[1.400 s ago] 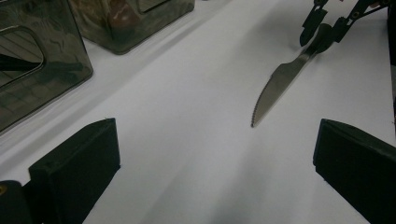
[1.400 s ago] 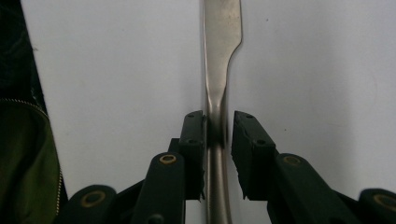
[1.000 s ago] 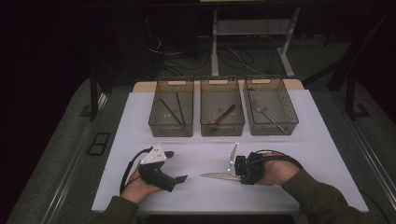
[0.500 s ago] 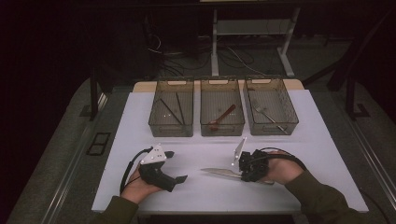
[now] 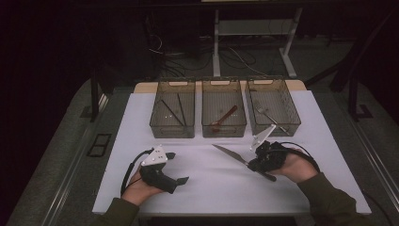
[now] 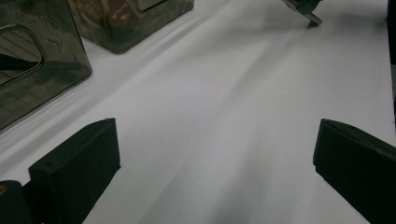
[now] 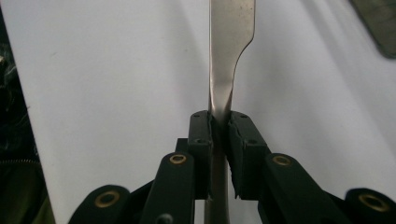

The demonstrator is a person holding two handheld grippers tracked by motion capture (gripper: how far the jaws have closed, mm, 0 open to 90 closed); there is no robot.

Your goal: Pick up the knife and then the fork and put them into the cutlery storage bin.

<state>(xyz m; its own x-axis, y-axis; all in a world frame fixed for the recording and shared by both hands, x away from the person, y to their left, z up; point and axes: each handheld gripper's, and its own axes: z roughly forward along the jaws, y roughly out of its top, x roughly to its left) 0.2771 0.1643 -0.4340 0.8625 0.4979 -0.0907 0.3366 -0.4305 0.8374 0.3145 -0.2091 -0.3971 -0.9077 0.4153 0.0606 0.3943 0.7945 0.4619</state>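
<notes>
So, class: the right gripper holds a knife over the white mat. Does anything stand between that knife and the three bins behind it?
Nothing visible does. The right gripper is clamped on the knife, and bare white mat lies between the blade and the three bins. The left gripper sits open, off to the side.

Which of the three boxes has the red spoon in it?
The middle box. A red spoon lies inside it; the left box holds dark sticks, the right one silver cutlery.
</notes>
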